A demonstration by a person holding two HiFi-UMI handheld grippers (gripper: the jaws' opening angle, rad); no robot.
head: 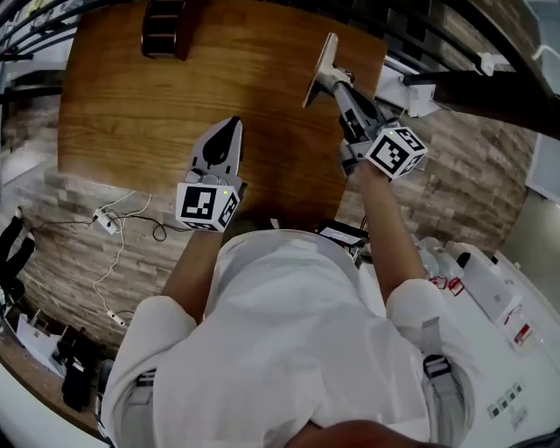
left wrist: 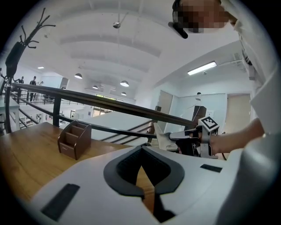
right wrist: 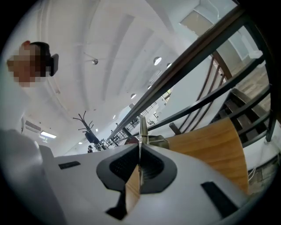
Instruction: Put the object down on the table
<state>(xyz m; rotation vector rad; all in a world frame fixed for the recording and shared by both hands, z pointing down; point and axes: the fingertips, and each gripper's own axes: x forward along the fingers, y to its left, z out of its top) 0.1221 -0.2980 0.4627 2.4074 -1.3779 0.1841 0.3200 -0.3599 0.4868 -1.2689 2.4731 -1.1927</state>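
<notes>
My right gripper (head: pixel 339 83) is shut on a thin, flat, light-coloured plate (head: pixel 324 63) and holds it tilted over the far right part of the wooden table (head: pixel 131 105). The right gripper view shows the plate (right wrist: pixel 141 127) edge-on, standing up between the jaws of the right gripper (right wrist: pixel 139 151). In the left gripper view the plate (left wrist: pixel 160 137) hangs at the end of the right gripper (left wrist: pixel 175 135), a little above the table top. My left gripper (head: pixel 233 124) hovers over the table's near middle, its jaws shut on nothing (left wrist: pixel 141 151).
A brown wooden desk organiser (head: pixel 166 26) stands at the table's far edge, also in the left gripper view (left wrist: pixel 74 139). A dark metal railing (left wrist: pixel 109 107) runs behind the table. White cables (head: pixel 114 223) lie on the floor at the left; white equipment (head: pixel 490 289) sits at the right.
</notes>
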